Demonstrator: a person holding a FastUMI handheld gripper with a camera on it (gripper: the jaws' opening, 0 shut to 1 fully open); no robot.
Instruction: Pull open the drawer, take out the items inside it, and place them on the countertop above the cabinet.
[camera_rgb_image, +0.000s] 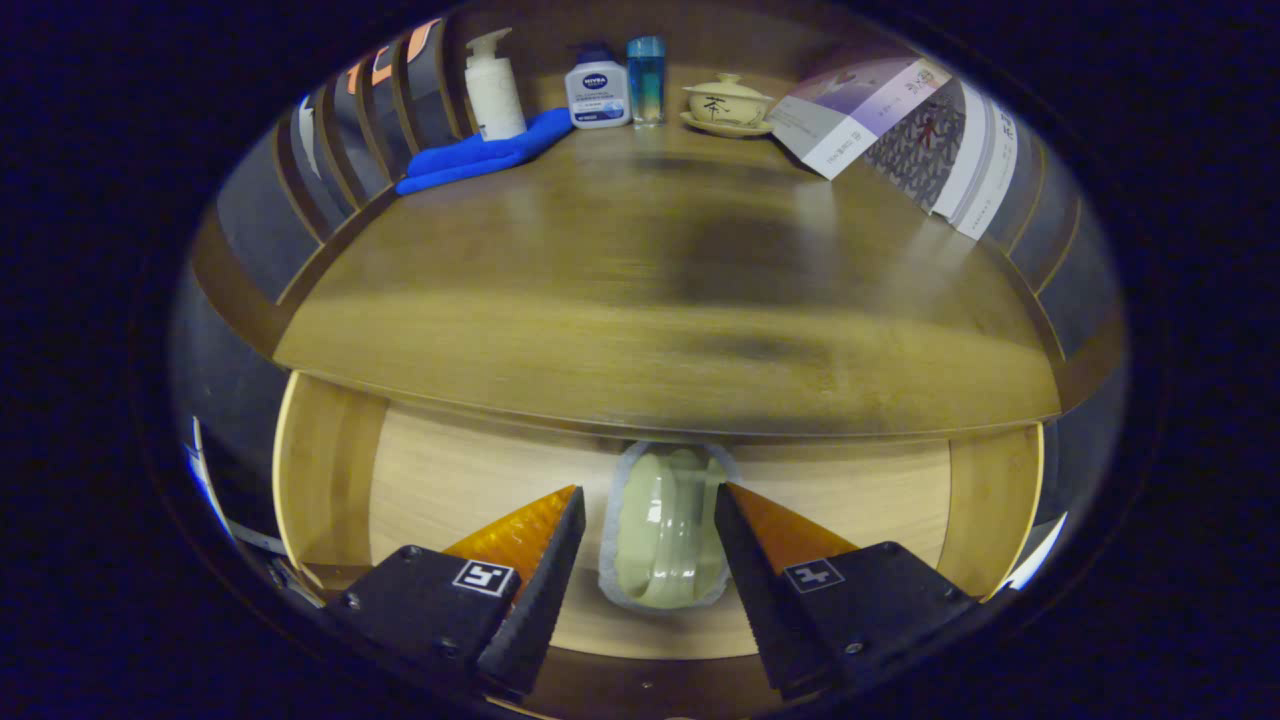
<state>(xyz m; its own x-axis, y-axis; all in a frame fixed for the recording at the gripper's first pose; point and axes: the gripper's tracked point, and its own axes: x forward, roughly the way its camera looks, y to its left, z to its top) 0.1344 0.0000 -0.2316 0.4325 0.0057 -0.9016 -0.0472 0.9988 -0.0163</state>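
Note:
The drawer (330, 480) stands pulled open below the wooden countertop (640, 300). On its pale floor lies a pale green glossy item in a clear wrapper (665, 530), partly tucked under the countertop's front edge. My gripper (650, 510) hovers over the drawer with its fingers open on either side of the wrapped item. There is a gap between each finger and the item, so neither finger presses on it.
At the back of the countertop stand a white pump bottle (493, 85), a white lotion bottle (597, 95), a blue glass bottle (646, 80) and a lidded tea cup on a saucer (727, 105). A blue cloth (485, 155) lies back left. Booklets (900, 130) lean back right.

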